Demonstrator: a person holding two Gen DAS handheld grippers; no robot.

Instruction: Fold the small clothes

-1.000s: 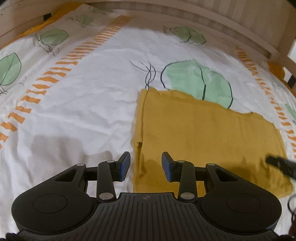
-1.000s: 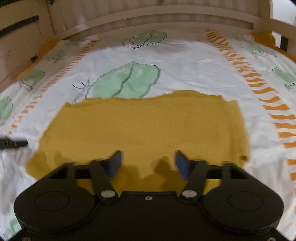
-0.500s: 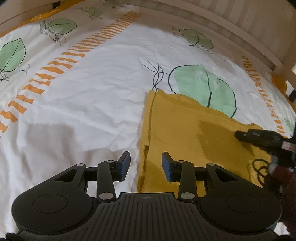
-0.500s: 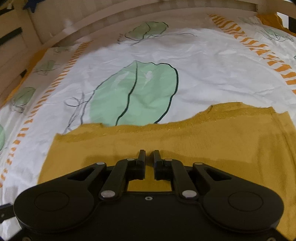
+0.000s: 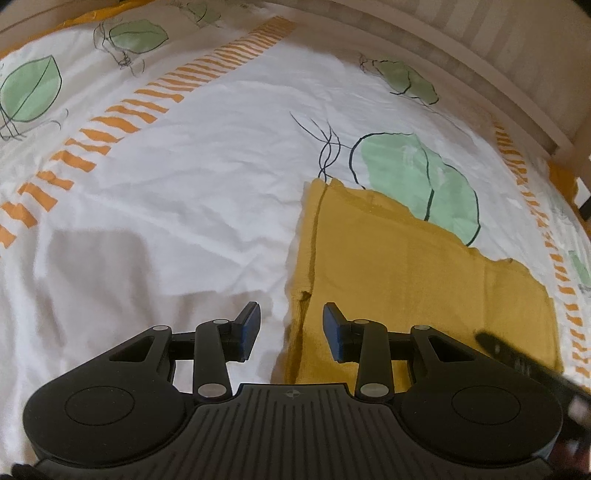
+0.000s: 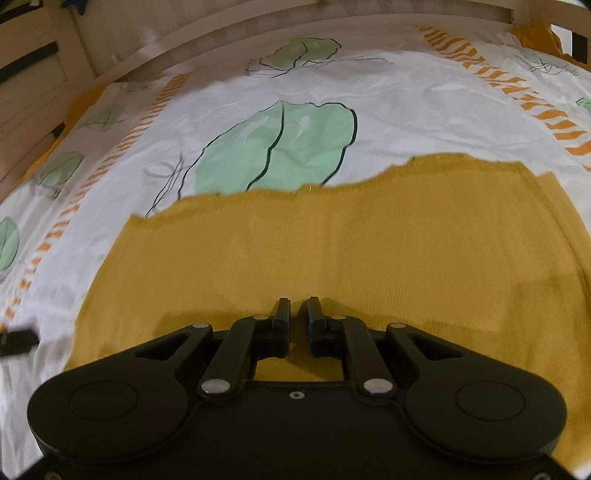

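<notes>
The left gripper (image 5: pixel 290 326) is hovering with fingers apart over the yellow cloth's (image 5: pixel 399 273) left edge on the bedsheet (image 5: pixel 192 192), while the right gripper (image 6: pixel 296 321) is hovering with fingers nearly together, gripping nothing.

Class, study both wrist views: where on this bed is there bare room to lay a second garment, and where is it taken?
Bare sheet lies left of the mustard garment, bordered by the orange stripe band. More lies beyond it, around the green leaf print up to the wooden rail. Both grippers crowd its near edge.
</notes>
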